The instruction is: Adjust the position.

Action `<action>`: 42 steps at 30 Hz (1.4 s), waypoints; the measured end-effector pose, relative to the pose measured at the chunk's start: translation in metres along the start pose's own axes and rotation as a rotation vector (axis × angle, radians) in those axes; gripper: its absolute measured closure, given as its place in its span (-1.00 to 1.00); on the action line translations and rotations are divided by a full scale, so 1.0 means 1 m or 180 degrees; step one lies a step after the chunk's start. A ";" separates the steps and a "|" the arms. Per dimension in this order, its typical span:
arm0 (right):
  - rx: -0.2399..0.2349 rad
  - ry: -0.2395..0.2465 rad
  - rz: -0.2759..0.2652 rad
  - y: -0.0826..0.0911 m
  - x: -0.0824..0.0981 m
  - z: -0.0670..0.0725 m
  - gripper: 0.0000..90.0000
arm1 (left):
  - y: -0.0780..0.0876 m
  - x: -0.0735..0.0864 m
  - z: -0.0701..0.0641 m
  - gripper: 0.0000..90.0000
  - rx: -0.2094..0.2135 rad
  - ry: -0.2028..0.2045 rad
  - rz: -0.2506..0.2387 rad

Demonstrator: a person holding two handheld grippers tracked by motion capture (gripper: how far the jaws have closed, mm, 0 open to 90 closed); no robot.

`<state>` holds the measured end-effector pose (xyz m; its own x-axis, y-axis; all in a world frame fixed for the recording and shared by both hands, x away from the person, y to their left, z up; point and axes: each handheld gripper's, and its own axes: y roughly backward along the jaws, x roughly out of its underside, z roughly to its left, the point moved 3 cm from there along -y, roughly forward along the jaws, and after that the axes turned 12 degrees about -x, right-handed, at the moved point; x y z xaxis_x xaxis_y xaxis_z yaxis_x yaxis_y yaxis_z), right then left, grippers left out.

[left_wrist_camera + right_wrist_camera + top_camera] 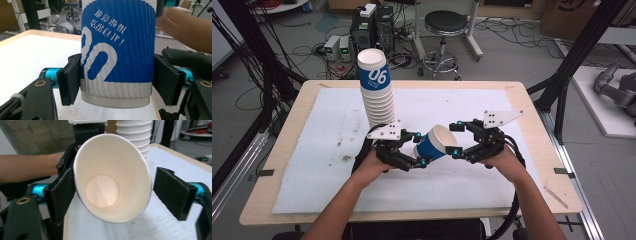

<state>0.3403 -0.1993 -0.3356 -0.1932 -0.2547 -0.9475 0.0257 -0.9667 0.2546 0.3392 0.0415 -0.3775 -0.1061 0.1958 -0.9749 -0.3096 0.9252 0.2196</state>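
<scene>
A blue-and-white ribbed paper cup (pixel 435 143) lies tilted in the air over the white mat (pixel 327 135), its mouth toward my right gripper. My left gripper (pixel 421 149) is shut on the cup's lower body. In the left gripper view both pads (pixel 71 81) press on the cup (pixel 117 50). My right gripper (pixel 457 137) stands open around the rim. In the right gripper view the cup's white inside (pixel 110 182) faces me, and the right pad (pixel 172 192) stands apart from it. A tall stack of like cups (pixel 376 90) rises just behind my left gripper.
The wooden table (pixel 532 115) carries the mat. Beyond its far edge stand a black stool (pixel 444 25) and computer towers (pixel 372 27) among cables. A black frame post (pixel 562 85) rises at the right. The other hand (pixel 185 27) shows behind the cup.
</scene>
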 end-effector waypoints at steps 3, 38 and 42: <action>-0.0092 -0.0043 0.0090 -0.007 0.002 0.000 -0.60 | -0.002 0.001 -0.002 -0.35 0.0042 -0.0033 0.0036; 0.0246 0.0063 -0.0360 0.000 -0.002 0.004 -0.59 | -0.004 0.004 0.002 -0.33 -0.0197 0.0113 -0.0190; 0.0105 -0.0057 -0.0356 -0.014 0.004 0.002 -0.59 | -0.006 0.002 -0.001 -0.34 -0.0163 0.0066 -0.0178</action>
<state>0.3373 -0.1866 -0.3421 -0.2107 -0.1446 -0.9668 -0.0292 -0.9876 0.1540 0.3396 0.0359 -0.3812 -0.1065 0.1370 -0.9848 -0.3636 0.9165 0.1668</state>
